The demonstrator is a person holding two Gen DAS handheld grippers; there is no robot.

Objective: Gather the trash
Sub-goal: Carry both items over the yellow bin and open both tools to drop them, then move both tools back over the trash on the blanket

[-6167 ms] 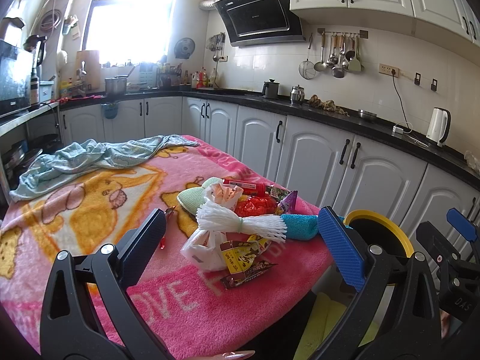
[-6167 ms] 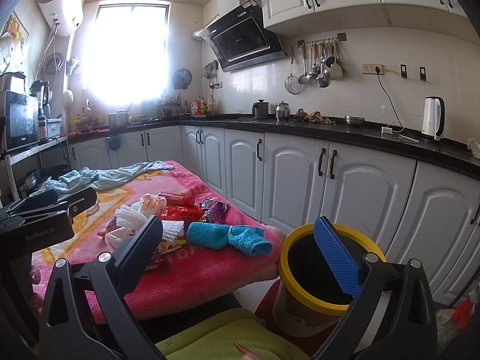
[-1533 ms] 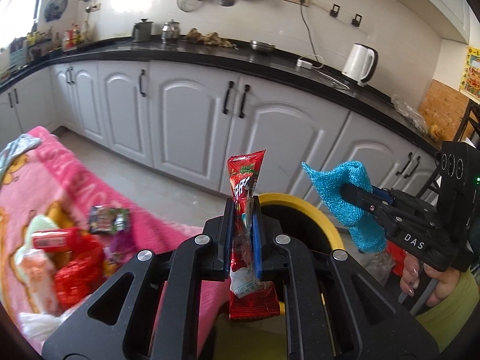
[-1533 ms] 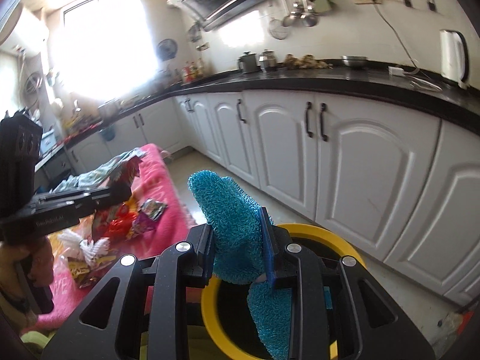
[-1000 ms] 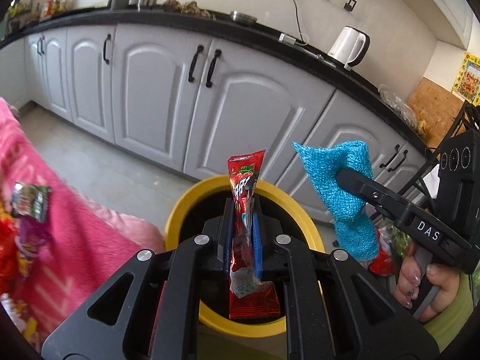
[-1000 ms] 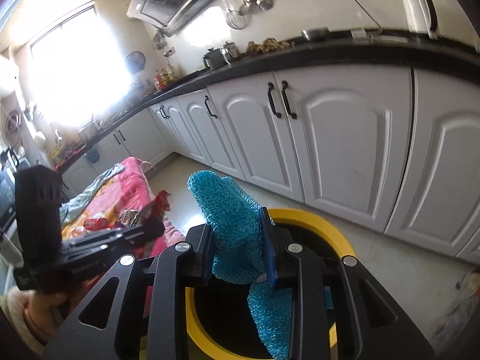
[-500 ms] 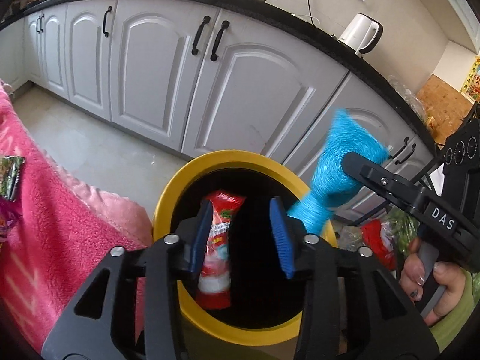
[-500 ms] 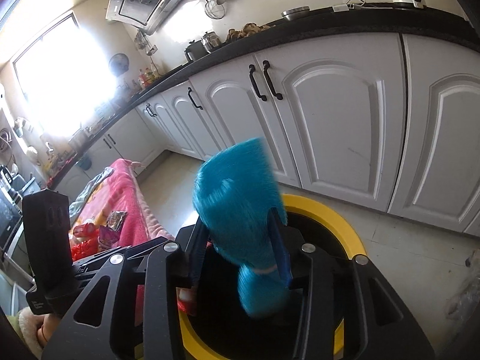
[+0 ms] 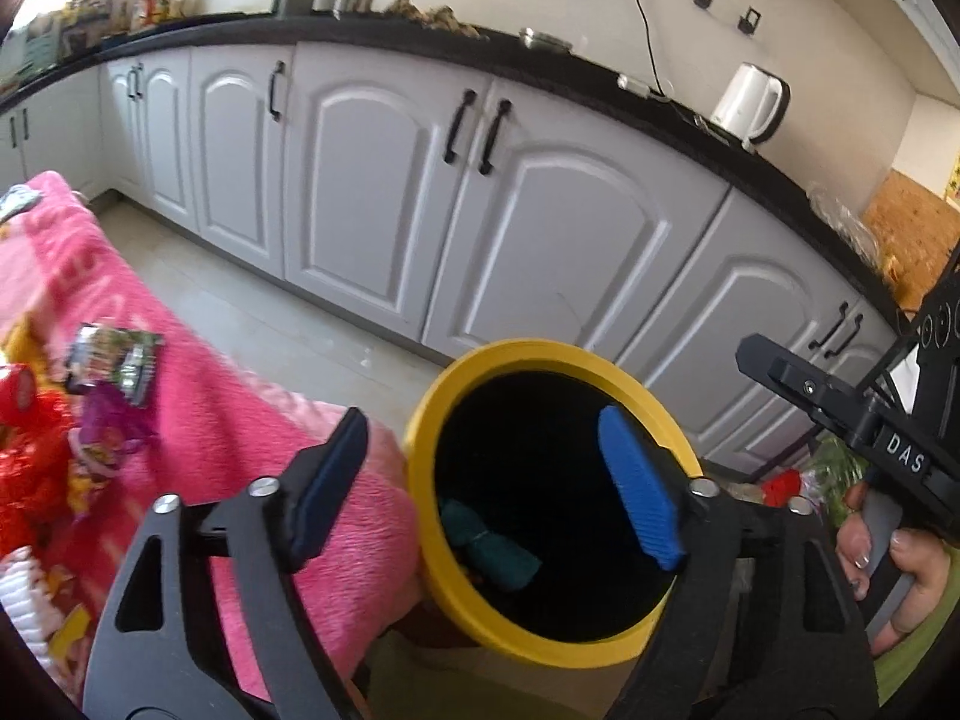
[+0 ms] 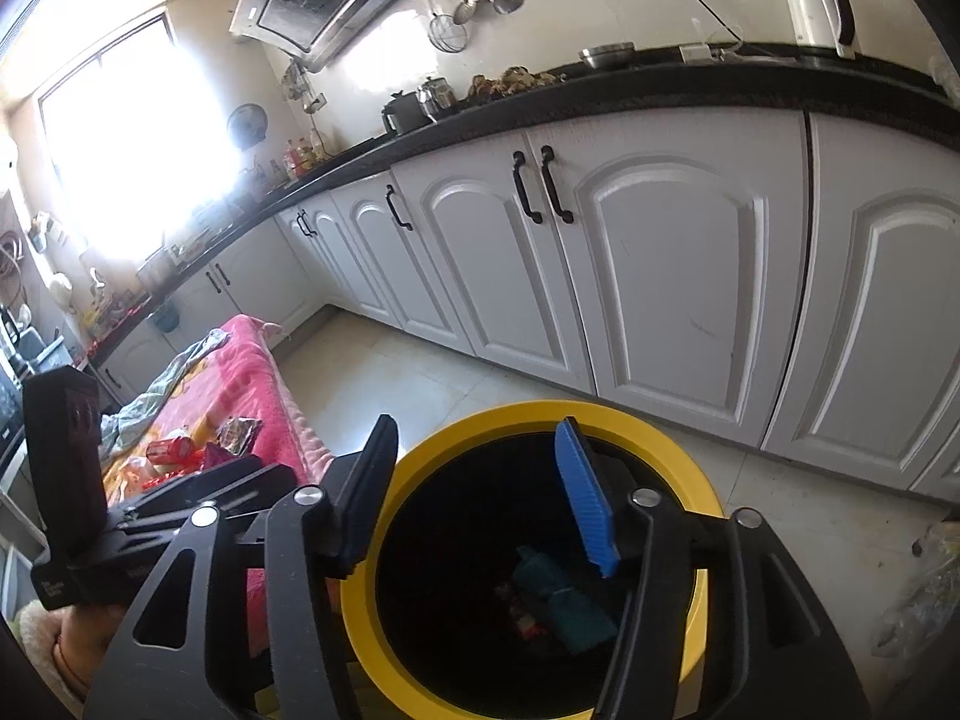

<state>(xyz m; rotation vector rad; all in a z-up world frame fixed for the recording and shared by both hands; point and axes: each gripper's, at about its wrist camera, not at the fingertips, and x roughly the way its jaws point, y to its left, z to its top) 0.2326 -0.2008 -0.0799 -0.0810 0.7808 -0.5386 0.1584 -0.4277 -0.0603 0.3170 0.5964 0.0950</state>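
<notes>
Trash: a blue cloth (image 10: 561,603) and a red wrapper (image 10: 521,618) are lying at the bottom of the yellow-rimmed bin (image 10: 660,450); more wrappers (image 9: 111,357) are waiting on the pink blanket (image 9: 240,420), just beside the bin.
Left gripper (image 9: 489,495): its jaws are opening, with nothing between them; it is hanging over the near-left edge of the bin, one finger over the blanket and the other over the dark mouth.
Right gripper (image 10: 477,495): its jaws are opening and gripping nothing; it is pointing down into the bin, both fingers over the opening.
Step in hand: both drops are looking finished, so the next move is probably a swing to the blanket for another piece.
Risk, collision: the two grippers are sitting close together over one small bin; pulling both away at once could be knocking them into each other or into the rim.
Risk, tipping: a finger catching the rim could be toppling the light bin and spilling its load.
Risk, wrong pick: loose wrappers are lying bunched on soft fleece, so a grab may be pinching blanket along with trash.
</notes>
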